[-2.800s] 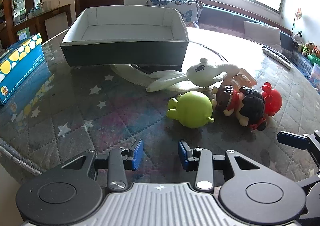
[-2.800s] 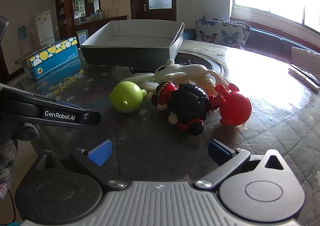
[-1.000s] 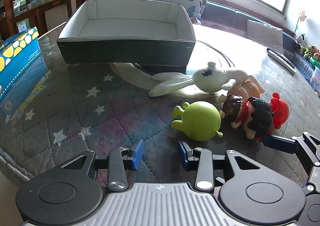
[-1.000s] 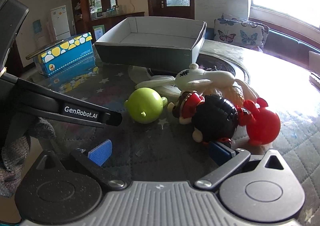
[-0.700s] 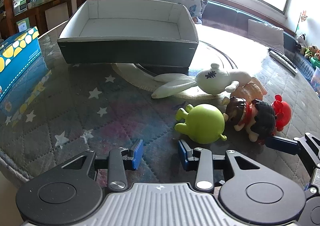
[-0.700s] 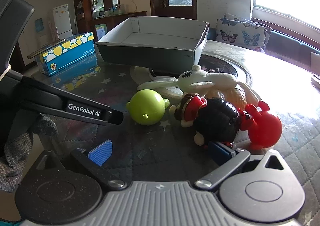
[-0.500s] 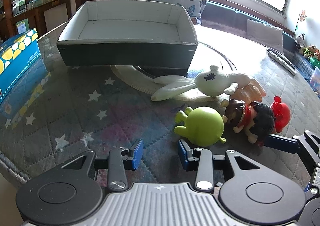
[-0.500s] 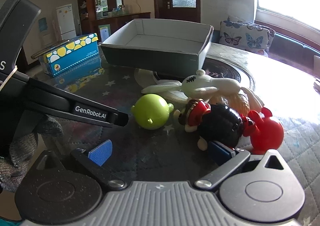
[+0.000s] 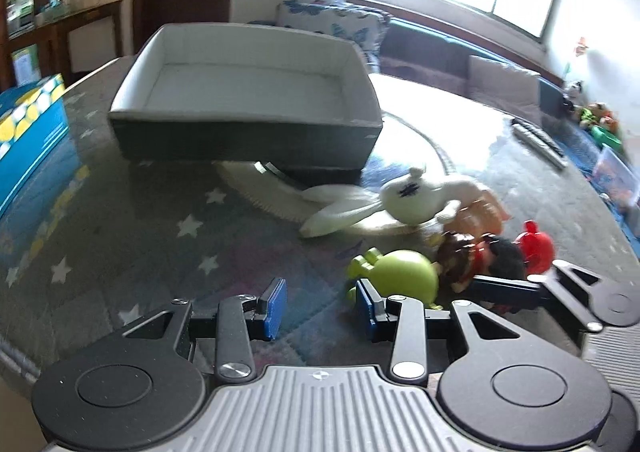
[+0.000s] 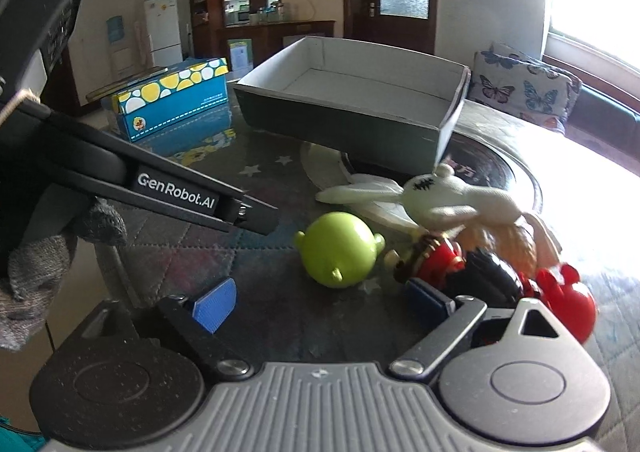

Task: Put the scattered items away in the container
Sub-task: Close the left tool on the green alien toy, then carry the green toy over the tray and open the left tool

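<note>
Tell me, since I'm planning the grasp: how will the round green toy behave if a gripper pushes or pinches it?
The green toy is nearly ball-shaped with small nubs, so a push would probably roll it across the table. Its smooth, glossy skin may slip from flat pads unless pinched across the middle. It looks hollow and light, though that is unconfirmed.
</note>
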The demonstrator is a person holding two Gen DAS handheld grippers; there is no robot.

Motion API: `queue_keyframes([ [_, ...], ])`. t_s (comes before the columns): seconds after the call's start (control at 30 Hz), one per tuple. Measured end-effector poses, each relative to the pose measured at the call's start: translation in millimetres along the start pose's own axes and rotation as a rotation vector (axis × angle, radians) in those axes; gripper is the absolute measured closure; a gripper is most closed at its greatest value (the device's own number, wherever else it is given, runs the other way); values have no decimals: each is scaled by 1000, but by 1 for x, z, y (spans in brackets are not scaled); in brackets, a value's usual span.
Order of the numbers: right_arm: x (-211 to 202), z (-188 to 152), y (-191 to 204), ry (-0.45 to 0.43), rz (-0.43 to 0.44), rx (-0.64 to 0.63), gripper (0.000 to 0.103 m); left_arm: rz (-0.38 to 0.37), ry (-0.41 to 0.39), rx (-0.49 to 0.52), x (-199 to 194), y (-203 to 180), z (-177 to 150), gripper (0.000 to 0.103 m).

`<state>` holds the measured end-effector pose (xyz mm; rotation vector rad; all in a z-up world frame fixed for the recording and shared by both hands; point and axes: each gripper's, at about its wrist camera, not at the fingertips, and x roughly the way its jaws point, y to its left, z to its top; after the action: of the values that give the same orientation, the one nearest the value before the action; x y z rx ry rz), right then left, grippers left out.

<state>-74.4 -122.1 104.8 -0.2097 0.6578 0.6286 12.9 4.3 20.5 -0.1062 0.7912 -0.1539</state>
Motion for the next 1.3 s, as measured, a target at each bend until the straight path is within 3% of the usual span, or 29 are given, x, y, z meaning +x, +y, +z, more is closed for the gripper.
queue_keyframes([
  [0.5, 27, 13, -1, 29, -15, 6, 32, -193, 75, 78, 22, -14, 19, 62],
  [0.67, 32, 16, -3, 35, -31, 12, 42, -286, 127, 11, 32, -2, 21, 62],
  [0.87, 33, 18, -2, 37, -26, 11, 43, -344, 144, -62, 36, 16, 24, 62],
  [1.1, 33, 41, -10, 5, 4, 24, 44, -343, 82, -79, 27, 28, 43, 63],
  [1.3, 38, 88, -25, -82, -25, -7, 44, -339, -21, -93, 22, 35, 90, 63],
])
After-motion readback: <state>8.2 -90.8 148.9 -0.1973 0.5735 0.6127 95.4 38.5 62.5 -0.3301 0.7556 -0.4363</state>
